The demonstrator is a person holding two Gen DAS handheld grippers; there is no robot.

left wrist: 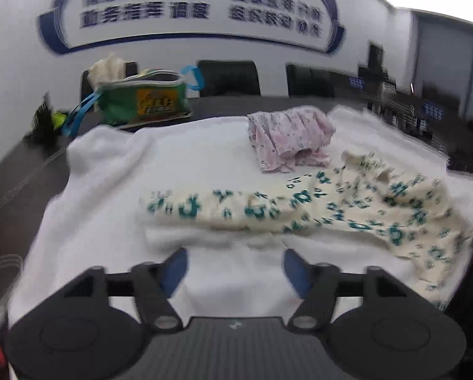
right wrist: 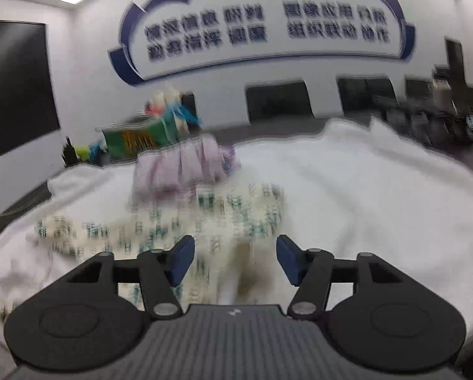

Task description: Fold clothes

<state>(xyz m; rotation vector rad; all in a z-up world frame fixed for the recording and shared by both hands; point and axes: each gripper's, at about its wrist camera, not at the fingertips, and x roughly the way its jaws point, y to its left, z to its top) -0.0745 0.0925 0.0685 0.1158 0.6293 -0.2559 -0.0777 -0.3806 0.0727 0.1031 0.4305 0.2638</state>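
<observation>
Left wrist view: the left gripper point(left wrist: 234, 269) is seen above the white blanket point(left wrist: 109, 190) with its jaws apart and nothing between the blue pads point(left wrist: 176, 267). The cream garment with teal print point(left wrist: 299, 212) is spread flat on the blanket, just beyond the fingertips and running off to the right. The pink patterned garment point(left wrist: 290, 141) is bunched on the blanket just behind the cream garment. A green bag with blue handles point(left wrist: 141, 101) is seen past the blanket's far left edge, on the dark table point(left wrist: 21, 164). Black chairs point(left wrist: 228, 77) are lined up beyond the blanket, under a wall sign with blue lettering point(left wrist: 201, 6).

Right wrist view: the right gripper point(right wrist: 235, 261) is shown with jaws apart, no cloth pressed by either pad point(right wrist: 287, 261). The cream garment point(right wrist: 173, 221), blurred, is seen on the blanket point(right wrist: 379, 190) below and ahead of the fingers; the pink garment point(right wrist: 185, 164) is heaped behind it.
</observation>
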